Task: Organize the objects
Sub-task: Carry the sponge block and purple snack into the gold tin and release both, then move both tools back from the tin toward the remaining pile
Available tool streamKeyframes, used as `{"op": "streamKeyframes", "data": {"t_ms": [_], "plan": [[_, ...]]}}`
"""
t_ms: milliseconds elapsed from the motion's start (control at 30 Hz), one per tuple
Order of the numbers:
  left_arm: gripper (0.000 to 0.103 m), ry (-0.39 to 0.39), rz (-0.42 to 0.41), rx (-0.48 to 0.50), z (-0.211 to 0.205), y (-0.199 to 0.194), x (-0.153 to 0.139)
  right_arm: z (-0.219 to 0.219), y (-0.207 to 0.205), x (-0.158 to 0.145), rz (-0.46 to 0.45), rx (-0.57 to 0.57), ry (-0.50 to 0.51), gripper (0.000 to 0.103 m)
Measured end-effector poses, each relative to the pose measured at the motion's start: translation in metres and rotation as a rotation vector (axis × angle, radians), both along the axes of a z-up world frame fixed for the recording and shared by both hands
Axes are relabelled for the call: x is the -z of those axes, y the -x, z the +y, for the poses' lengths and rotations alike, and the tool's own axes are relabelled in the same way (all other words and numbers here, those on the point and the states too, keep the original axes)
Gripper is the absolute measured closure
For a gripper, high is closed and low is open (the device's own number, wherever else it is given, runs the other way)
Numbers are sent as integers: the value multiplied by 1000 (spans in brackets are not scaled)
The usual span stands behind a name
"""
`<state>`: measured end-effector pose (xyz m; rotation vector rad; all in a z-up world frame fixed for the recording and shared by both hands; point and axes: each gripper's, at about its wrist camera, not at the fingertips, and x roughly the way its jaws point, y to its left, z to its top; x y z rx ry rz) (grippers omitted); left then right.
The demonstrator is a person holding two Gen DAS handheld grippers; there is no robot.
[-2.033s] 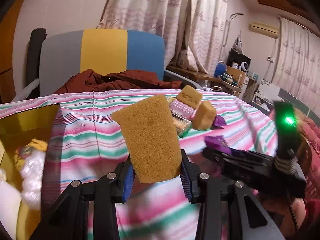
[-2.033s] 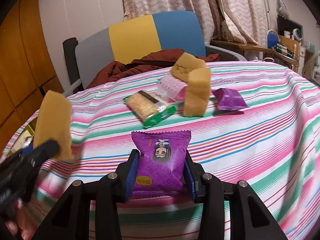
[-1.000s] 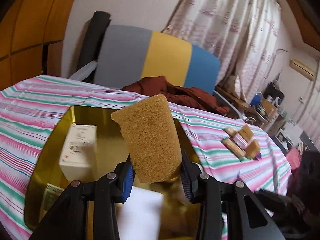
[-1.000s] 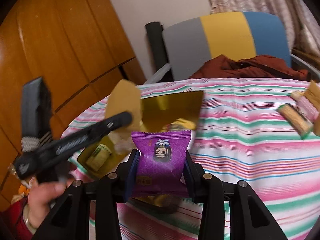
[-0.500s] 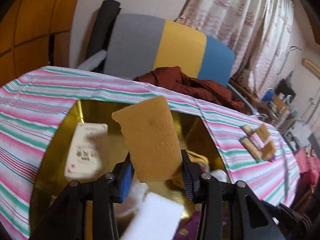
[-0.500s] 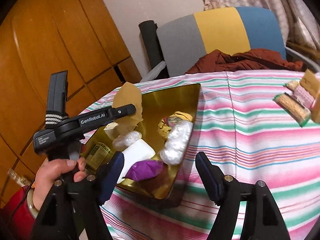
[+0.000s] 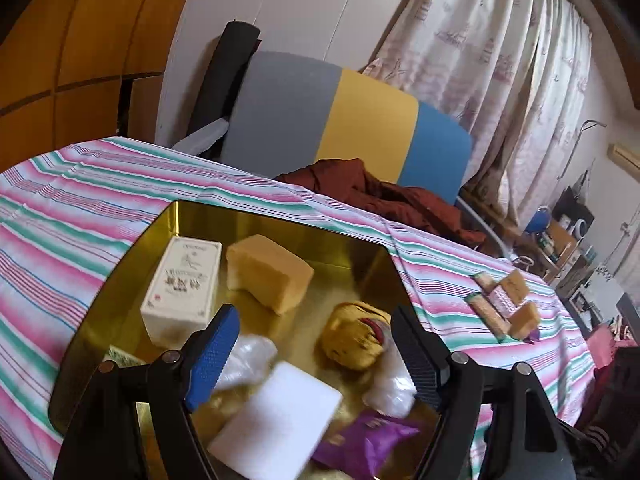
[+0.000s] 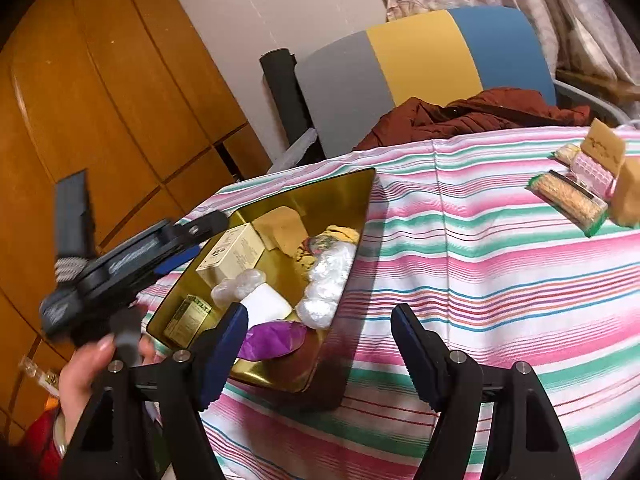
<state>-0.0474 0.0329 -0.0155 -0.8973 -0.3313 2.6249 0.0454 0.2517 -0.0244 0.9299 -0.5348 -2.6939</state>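
A gold tray (image 7: 280, 222) (image 8: 344, 196) sits on the striped table. In it lie a tan sponge (image 7: 270, 274) (image 8: 282, 228), a white box (image 7: 182, 282) (image 8: 230, 254), a white block (image 7: 276, 420), a purple snack packet (image 7: 366, 446) (image 8: 272, 340), clear wrapped items and a yellow packet (image 7: 354, 338). My left gripper (image 7: 316, 354) is open and empty above the tray; it also shows in the right wrist view (image 8: 192, 240). My right gripper (image 8: 320, 354) is open and empty at the tray's near corner.
Further snacks and sponge pieces (image 7: 502, 306) (image 8: 588, 184) lie on the tablecloth (image 8: 480, 280) to the right. A grey, yellow and blue chair (image 7: 344, 120) with a brown garment (image 7: 384, 196) stands behind the table. Wooden panels (image 8: 100, 100) are at the left.
My left gripper opened and the tan sponge now lies in the tray beside the white box. My right gripper, which let go of the purple packet earlier, stays open and moved slightly right.
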Motion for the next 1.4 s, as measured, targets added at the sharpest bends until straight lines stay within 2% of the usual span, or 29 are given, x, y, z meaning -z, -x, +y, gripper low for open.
{"op": "streamKeyframes", "data": {"t_ms": [100, 367, 933, 1133, 1400], "plan": [[24, -16, 1, 3, 3, -8, 0, 5, -1, 1, -4, 15, 5, 28], [24, 6, 19, 39, 15, -32, -1, 18, 0, 2, -17, 59, -11, 26], [24, 65, 47, 272, 90, -72, -11, 73, 0, 20, -100, 179, -62, 25], [24, 74, 30, 369, 124, -84, -10, 110, -4, 25, -121, 266, -73, 25], [24, 101, -30, 479, 171, -92, 3, 180, -19, 35, -175, 458, -86, 25]]}}
